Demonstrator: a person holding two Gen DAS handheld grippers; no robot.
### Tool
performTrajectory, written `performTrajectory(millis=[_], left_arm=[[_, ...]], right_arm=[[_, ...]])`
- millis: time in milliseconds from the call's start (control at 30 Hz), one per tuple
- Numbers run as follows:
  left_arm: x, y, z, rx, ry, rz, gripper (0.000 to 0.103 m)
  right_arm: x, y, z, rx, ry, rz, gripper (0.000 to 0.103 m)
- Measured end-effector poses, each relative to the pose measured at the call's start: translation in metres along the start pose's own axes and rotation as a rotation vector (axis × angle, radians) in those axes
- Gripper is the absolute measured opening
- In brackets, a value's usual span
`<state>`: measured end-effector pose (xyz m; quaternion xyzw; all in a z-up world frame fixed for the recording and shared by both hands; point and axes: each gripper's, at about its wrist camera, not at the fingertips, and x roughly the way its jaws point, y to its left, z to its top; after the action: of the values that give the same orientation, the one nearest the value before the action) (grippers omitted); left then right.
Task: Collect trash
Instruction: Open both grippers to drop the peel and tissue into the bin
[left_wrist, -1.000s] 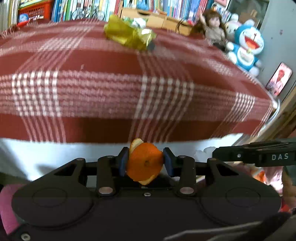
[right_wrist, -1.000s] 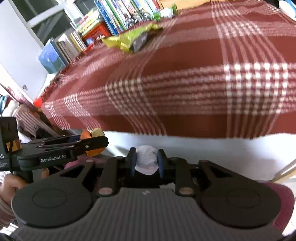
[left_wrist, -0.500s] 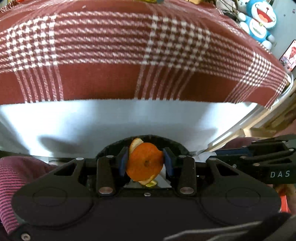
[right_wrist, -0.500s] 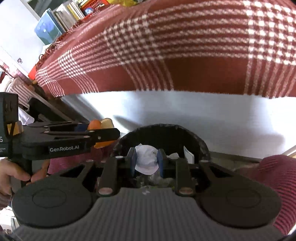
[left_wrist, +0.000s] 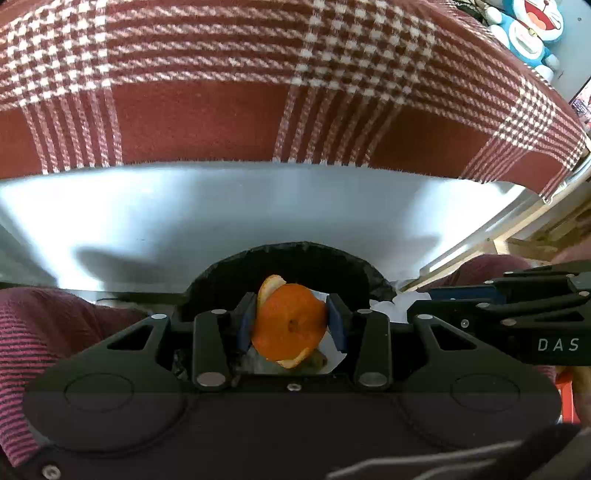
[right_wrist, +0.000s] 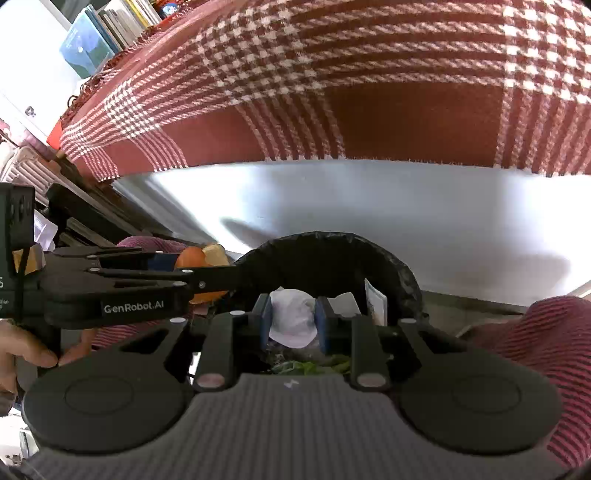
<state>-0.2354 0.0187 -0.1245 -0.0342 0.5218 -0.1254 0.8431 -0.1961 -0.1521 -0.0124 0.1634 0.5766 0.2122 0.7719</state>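
We hold both pieces of trash over the black-lined bin (right_wrist: 332, 243), which sits below the table's edge where the red plaid cloth (left_wrist: 207, 122) overhangs, so that each can fall straight in once let go. Our left gripper (left_wrist: 291, 326) has its jaws pinching the orange peel (left_wrist: 290, 325); our right gripper (right_wrist: 293, 319) has its jaws pinching a crumpled white tissue (right_wrist: 293, 317). The right view shows green scraps and a paper slip already inside the bin, and the hand (right_wrist: 26, 354) holding the left tool; the left view shows the plush toys at the table's far end instead
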Motion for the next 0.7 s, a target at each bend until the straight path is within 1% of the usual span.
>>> performTrajectory(millis=[367,433,467,500,533,567,600,700], left_arm=[[0.0018,0.0004,-0.0016,-0.003,0.012,0.001,0.040],[0.0018,0.0006,-0.0015,-0.007,0.011,0.001,0.045],[0.0015,0.0013,-0.0016,-0.009,0.012,0.000,0.051],[0.0012,0.0017,-0.0015,-0.012,0.012,-0.002,0.056],[0.0005,0.0028,-0.0013,-0.013,0.012,-0.003,0.058],[-0.0004,0.0029,-0.0010,-0.014,0.009,-0.003,0.063],[-0.0015,0.0027,-0.0007,-0.014,0.006,-0.001,0.067],[-0.0043,0.0010,0.0002,-0.009,-0.005,0.009,0.074]], right_arm=[[0.0029,0.0007,-0.0003,-0.006,0.002,-0.002,0.033],[0.0036,0.0005,0.0001,-0.003,0.006,-0.004,0.035],[0.0038,0.0003,0.0004,0.000,0.008,-0.006,0.035],[0.0040,0.0004,0.0006,0.003,0.009,-0.007,0.039],[0.0041,0.0003,0.0007,0.005,0.010,-0.008,0.041],[0.0042,0.0002,0.0008,0.007,0.010,-0.007,0.049],[0.0040,-0.0001,0.0006,0.009,0.007,-0.007,0.055],[0.0038,-0.0009,0.0003,0.012,0.005,-0.008,0.058]])
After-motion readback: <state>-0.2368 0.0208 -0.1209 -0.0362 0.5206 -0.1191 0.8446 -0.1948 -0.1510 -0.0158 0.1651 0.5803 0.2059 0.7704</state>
